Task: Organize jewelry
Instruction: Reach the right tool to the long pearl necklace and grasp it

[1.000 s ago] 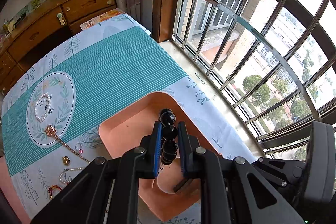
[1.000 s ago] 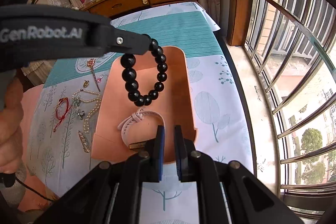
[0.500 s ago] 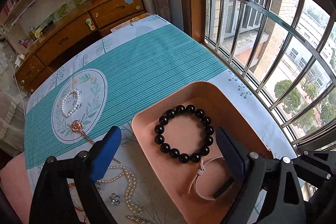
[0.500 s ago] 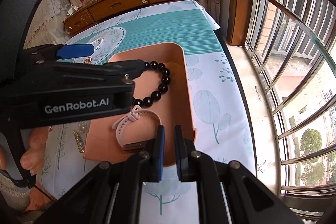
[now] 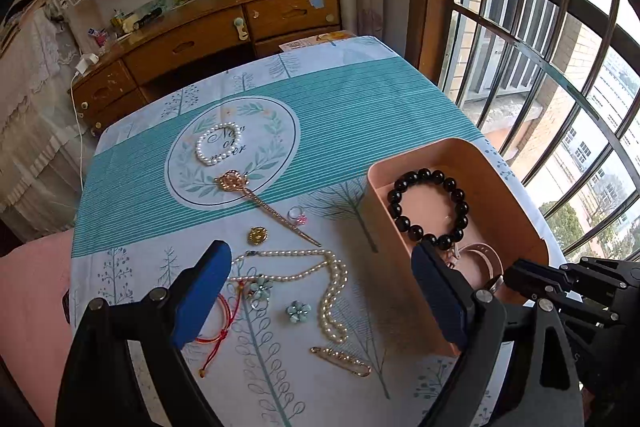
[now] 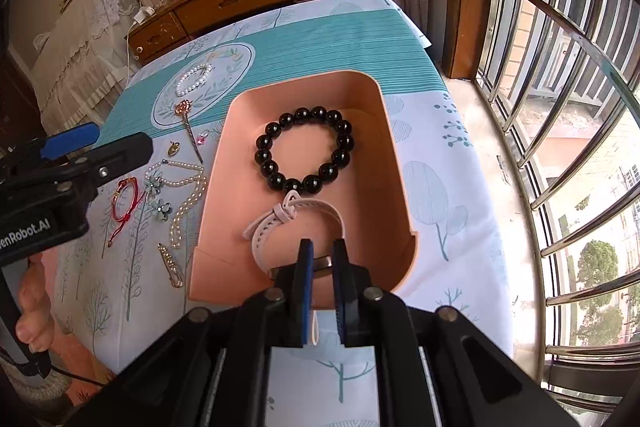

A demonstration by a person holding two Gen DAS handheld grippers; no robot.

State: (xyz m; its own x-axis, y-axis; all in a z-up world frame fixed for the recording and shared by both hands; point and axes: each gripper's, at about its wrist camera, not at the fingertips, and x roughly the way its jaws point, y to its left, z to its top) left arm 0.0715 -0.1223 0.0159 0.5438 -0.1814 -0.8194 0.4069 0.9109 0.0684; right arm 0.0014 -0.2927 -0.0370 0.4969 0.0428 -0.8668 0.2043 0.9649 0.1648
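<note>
A peach tray (image 6: 394, 155) (image 5: 504, 187) holds a black bead bracelet (image 6: 306, 149) (image 5: 430, 207) and a pale pink watch (image 6: 280, 223). My left gripper (image 5: 320, 291) is open and empty above the loose jewelry left of the tray. It shows at the left edge of the right wrist view (image 6: 72, 143). My right gripper (image 6: 323, 247) is nearly shut with nothing between its pads, hovering over the tray's near rim by the watch. On the cloth lie a pearl necklace (image 5: 332, 283), a pearl bracelet (image 5: 218, 143), a gold hairpin (image 5: 264, 203), a red cord bracelet (image 5: 224, 323) and a gold clip (image 5: 342, 359).
The table (image 5: 340, 99) has a teal striped cloth. Small flower earrings (image 5: 298, 311), a gold brooch (image 5: 257, 235) and a pink ring (image 5: 297, 215) lie among the jewelry. A barred window (image 6: 560, 107) runs along the right; a wooden dresser (image 5: 224, 27) stands beyond the table.
My left gripper opened and let the black bead bracelet drop into the tray, then pulled back left over the loose jewelry. My right gripper stayed in place.
</note>
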